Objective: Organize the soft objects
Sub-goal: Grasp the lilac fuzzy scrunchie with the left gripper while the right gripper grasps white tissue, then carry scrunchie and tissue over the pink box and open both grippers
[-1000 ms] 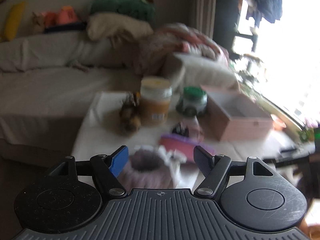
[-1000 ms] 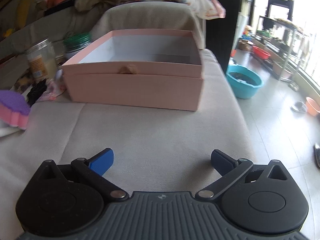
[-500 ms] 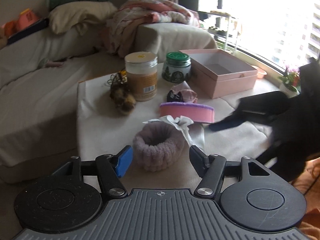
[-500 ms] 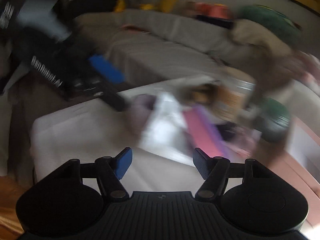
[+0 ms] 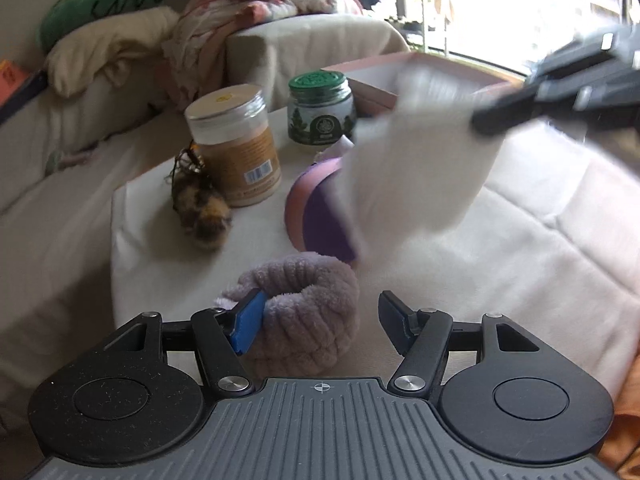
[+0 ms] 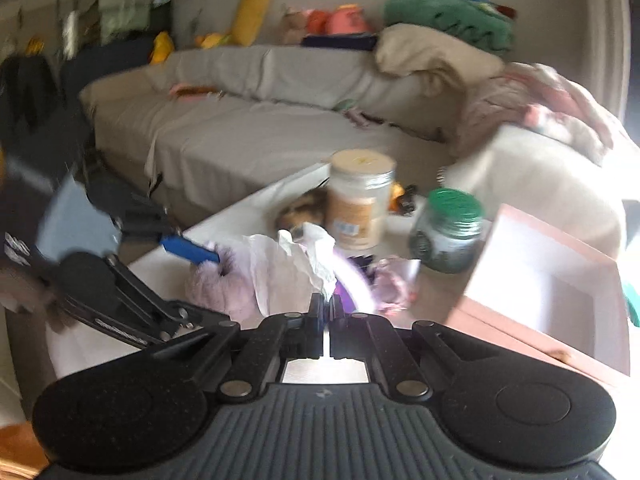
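Note:
A fluffy lilac scrunchie ring (image 5: 300, 304) lies on the white-covered table right in front of my left gripper (image 5: 320, 316). The left gripper is open, its blue finger inside the ring and the black finger outside to the right. My right gripper (image 6: 325, 308) is shut on a white tissue-like cloth (image 6: 296, 268), which appears lifted and blurred in the left wrist view (image 5: 416, 176). A pink and purple sponge pad (image 5: 320, 212) stands tilted behind the ring. A pink open box (image 6: 552, 280) sits at the right.
A tan jar with a cream lid (image 5: 236, 148), a green-lidded glass jar (image 5: 322, 108) and a brown furry toy (image 5: 200, 208) stand on the table. A sofa with pillows and blankets (image 6: 256, 100) lies behind. The table edge (image 5: 114, 264) runs left of the ring.
My right gripper swung in over the table, closed on the white cloth and lifted it. My left gripper moved forward so that its blue finger sits inside the lilac ring.

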Tool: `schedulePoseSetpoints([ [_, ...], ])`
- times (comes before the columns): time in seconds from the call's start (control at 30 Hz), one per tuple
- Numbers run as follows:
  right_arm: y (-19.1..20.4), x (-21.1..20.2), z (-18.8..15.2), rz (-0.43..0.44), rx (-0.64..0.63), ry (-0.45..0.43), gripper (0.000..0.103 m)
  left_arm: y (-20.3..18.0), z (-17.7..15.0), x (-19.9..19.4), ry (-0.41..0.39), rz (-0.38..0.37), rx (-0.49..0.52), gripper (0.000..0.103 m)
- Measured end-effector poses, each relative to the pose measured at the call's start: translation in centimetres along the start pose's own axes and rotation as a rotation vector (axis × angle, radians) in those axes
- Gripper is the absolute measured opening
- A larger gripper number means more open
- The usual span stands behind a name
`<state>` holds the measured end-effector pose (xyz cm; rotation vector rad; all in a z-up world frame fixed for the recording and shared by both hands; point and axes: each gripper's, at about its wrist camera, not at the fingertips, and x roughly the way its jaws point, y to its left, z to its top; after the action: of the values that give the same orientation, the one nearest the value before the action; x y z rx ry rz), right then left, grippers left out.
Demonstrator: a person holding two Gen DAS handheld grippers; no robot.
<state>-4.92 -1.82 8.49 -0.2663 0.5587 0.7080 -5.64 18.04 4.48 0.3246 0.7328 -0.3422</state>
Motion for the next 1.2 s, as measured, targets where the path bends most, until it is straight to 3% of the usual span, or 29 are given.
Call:
schedulePoseSetpoints([
  [0.07, -1.4, -1.0, 0.2, 0.003, 0.035, -0.028, 0.002, -1.0, -0.1, 0.2, -0.002, 0.042, 0.059, 0.046],
  [0.2, -2.9, -3.4, -0.5, -0.036, 0.043, -0.082, 0.002, -2.8, -0.4, 0.7, -0.011, 0.123, 0.153, 0.047],
  [0.33, -3.1, -4.8, -2.2, -0.071, 0.037, -0.092, 0.002, -1.6, 0.3, 0.7, 0.011, 0.076, -0.012, 0.052],
  [0.47, -3.7, -6.9, -4.1, -0.107, 0.058, -0.099, 0.002, -1.9, 0.6, 0.0, 0.002, 0.092, -0.060, 0.034],
  [0.63, -5.2, -10.5, -6.0, -0.182, 0.090, -0.152, 0.002, -3.8, 0.4, -2.0, -0.044, 0.092, -0.052, 0.029],
  [0.8, -6.8, -14.3, -7.4, -0.257, 0.124, -0.192, 0.002, -6.9, 1.7, -6.0, -0.121, 0.037, -0.034, 0.028],
  [0.9, -8.4, -15.7, -7.3, -0.264, 0.159, -0.213, 0.002, -8.8, 4.1, -8.1, -0.225, -0.040, -0.034, 0.028],
  [1.0, -10.2, -16.3, -5.6, -0.263, 0.175, -0.234, 0.002, -9.8, 8.7, -8.1, -0.319, -0.113, -0.027, 0.028],
  [1.13, -14.2, -15.1, -1.1, -0.256, 0.228, -0.244, 0.002, -9.1, 16.7, -4.8, -0.420, -0.201, -0.058, 0.029],
  [1.2, -16.6, -13.4, 1.5, -0.274, 0.253, -0.237, 0.002, -7.2, 20.2, -1.4, -0.414, -0.273, -0.176, 0.031],
])
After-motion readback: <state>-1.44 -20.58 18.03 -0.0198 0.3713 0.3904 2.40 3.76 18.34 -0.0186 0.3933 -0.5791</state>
